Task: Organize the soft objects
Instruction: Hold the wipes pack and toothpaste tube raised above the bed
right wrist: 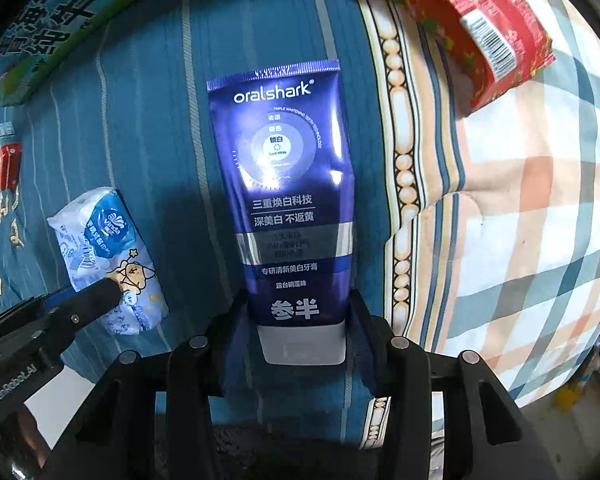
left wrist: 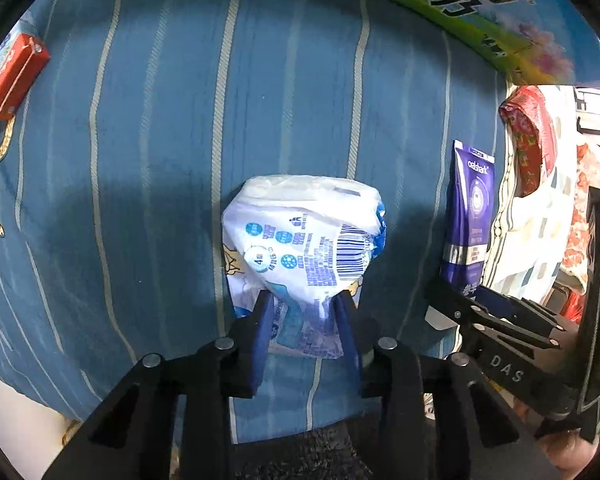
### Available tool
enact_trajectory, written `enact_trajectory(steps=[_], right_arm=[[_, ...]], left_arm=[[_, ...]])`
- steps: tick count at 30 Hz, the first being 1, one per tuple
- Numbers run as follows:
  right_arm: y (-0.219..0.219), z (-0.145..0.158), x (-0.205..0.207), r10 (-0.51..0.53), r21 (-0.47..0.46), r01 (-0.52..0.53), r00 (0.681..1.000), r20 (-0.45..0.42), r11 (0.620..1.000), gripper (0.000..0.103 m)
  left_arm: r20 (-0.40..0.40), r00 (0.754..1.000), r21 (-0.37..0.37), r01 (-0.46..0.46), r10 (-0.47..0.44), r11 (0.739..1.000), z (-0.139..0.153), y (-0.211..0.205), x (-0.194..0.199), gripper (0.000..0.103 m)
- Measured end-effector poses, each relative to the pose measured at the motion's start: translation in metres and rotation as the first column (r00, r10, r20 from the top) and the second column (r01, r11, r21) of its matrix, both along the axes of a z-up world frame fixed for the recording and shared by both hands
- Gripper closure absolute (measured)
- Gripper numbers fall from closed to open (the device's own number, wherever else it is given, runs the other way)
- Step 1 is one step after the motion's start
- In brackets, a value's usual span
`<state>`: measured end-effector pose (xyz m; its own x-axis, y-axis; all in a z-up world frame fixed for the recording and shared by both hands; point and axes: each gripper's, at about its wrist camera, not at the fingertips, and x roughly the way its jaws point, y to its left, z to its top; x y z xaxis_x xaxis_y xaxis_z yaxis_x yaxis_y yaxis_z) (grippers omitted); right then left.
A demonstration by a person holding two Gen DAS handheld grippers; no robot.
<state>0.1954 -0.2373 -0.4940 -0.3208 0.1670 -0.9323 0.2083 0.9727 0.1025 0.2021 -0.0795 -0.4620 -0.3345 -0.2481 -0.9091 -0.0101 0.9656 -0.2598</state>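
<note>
A blue bedsheet with pale stripes [left wrist: 160,160] fills both views. At lower centre the left gripper [left wrist: 306,304] pinches a white-and-blue plastic tissue pack [left wrist: 300,236]; the right gripper [right wrist: 300,308] clasps a purple toothpaste tube [right wrist: 288,184]. A checked quilt [right wrist: 540,220] lies right.

— Left black two-finger gripper with blue pads [left wrist: 305,304]?
— Closed down, pads pinching a soft white-and-blue plastic tissue pack [left wrist: 300,236].
— Right black two-finger gripper [right wrist: 300,320]?
— Clamped either side of a glossy purple toothpaste tube [right wrist: 288,184], at its white cap end.
</note>
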Motion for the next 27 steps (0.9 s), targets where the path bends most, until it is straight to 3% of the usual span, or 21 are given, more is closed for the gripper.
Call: enact_trajectory(steps=[6,11,16,24,27], right_arm=[[0.016,-0.009,0.013,0.007,-0.043,-0.009,0.999,-0.04,0.999,0.053],[0.03,-0.008,0.013,0.017,-0.063,-0.018,1.0,-0.007,0.998,0.055],[0.031,0.003,-0.002,0.014,-0.05,-0.012,1.0,0.027,0.999,0.056],[0.02,0.034,-0.02,0.014,-0.015,-0.013,0.996,0.094,1.0,0.055],[0.014,0.046,-0.034,0.032,-0.021,-0.029,0.994,0.109,0.999,0.055]], left_arm=[[0.004,1.0,0.025,0.019,-0.019,0.999,-0.001,-0.003,0.003,0.072],[0.087,0.996,0.032,0.031,-0.034,0.999,0.021,-0.007,-0.007,0.091],[0.133,0.989,0.037,0.056,-0.061,0.998,0.039,-0.012,-0.011,0.098],[0.166,0.985,0.041,0.044,-0.05,0.998,0.051,-0.001,-0.014,0.098],[0.117,0.992,-0.03,-0.048,0.051,0.998,0.041,0.014,-0.008,0.095]])
